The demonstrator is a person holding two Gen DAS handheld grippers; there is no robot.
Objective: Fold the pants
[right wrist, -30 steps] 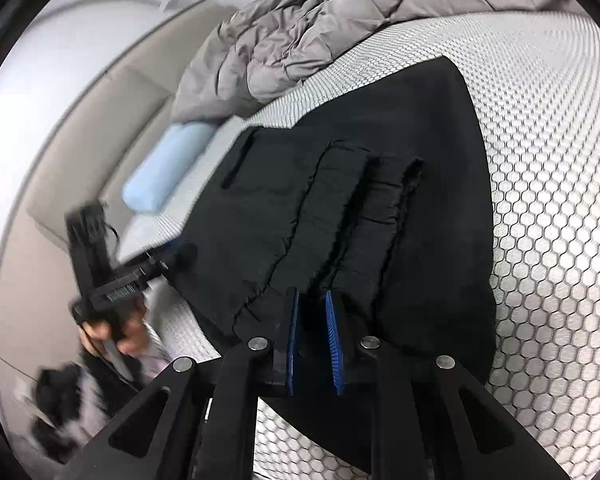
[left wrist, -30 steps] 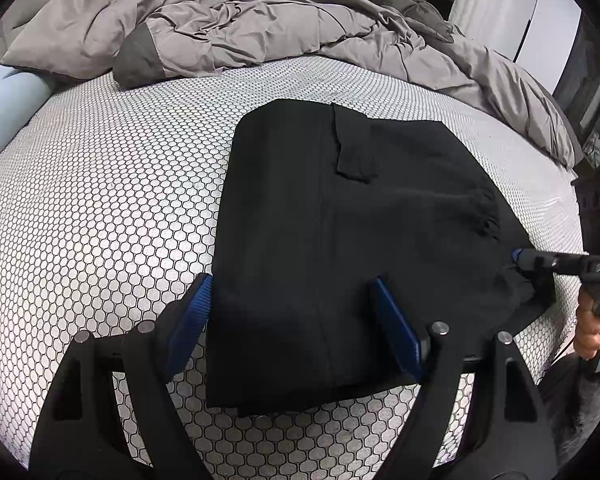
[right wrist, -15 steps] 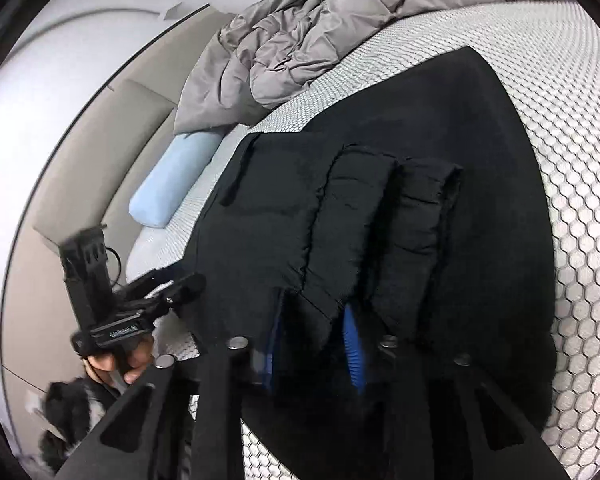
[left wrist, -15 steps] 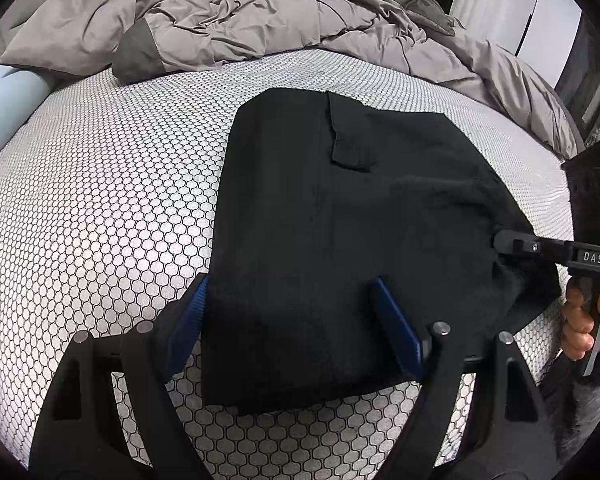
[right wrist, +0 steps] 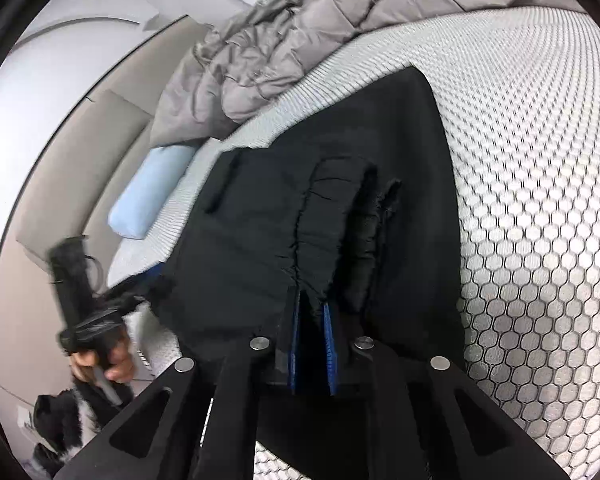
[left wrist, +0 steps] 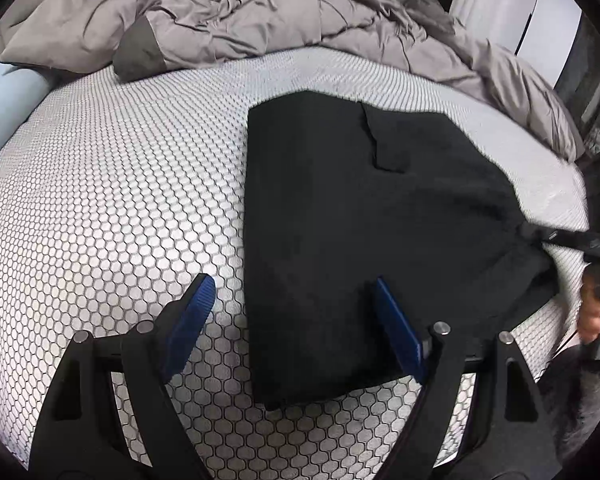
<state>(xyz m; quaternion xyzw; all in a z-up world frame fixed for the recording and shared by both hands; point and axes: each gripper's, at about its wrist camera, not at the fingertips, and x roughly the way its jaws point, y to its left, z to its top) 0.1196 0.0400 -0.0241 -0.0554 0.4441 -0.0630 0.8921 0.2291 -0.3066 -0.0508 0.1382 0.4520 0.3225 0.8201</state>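
The blue-padded fingers [left wrist: 192, 312] of the left gripper [left wrist: 288, 312] stand wide apart over the near end of the black pants [left wrist: 364, 232], with nothing pinched between them: one finger hangs above the bare honeycomb-patterned mattress [left wrist: 120, 208] just left of the cloth, the other above the cloth itself. Whether either pad touches the fabric cannot be told. The right gripper [right wrist: 312, 320] has its fingers drawn narrow, and in its own view a gathered fold of the pants' elastic waistband [right wrist: 332, 216] sits squeezed between the two blue pads. In the left wrist view the same gripper shows as a dark bar at the right edge, its tip buried in the right edge of the pants, with the person's hand [left wrist: 592, 308] gripping its handle below.

The pants lie folded into a compact dark slab on the middle of the mattress, a pocket flap [left wrist: 384, 144] showing on the far part of the top layer. Their left edge runs straight from near to far; the right edge bulges toward the clamped waistband.

A rumpled grey duvet [left wrist: 260, 16] is heaped along the far side of the bed, well apart from the pants. A pale blue pillow [right wrist: 152, 192] lies at the far left by the beige headboard [right wrist: 80, 168].
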